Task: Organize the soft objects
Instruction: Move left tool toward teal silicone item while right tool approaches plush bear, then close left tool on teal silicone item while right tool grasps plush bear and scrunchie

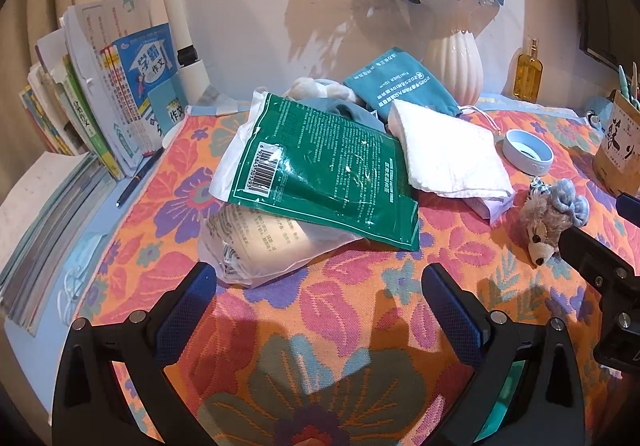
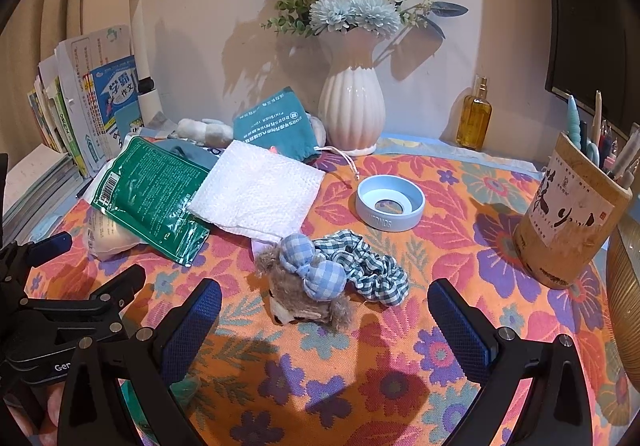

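While hovering low over the floral cloth (image 2: 400, 386), gaping wide and gripping nothing: right gripper (image 2: 324, 310) just short of the plush toy (image 2: 308, 298). Left gripper (image 1: 316, 298), likewise spread apart and holding nothing, pointing at the green packet (image 1: 320, 174) left of that toy.

both tools, left tool (image 1: 318, 288) and right tool (image 2: 325, 306), gape wide, empty.

We look low and forward from each wrist toward the wall; both views share the green packet (image 1: 320, 170) (image 2: 152, 194).
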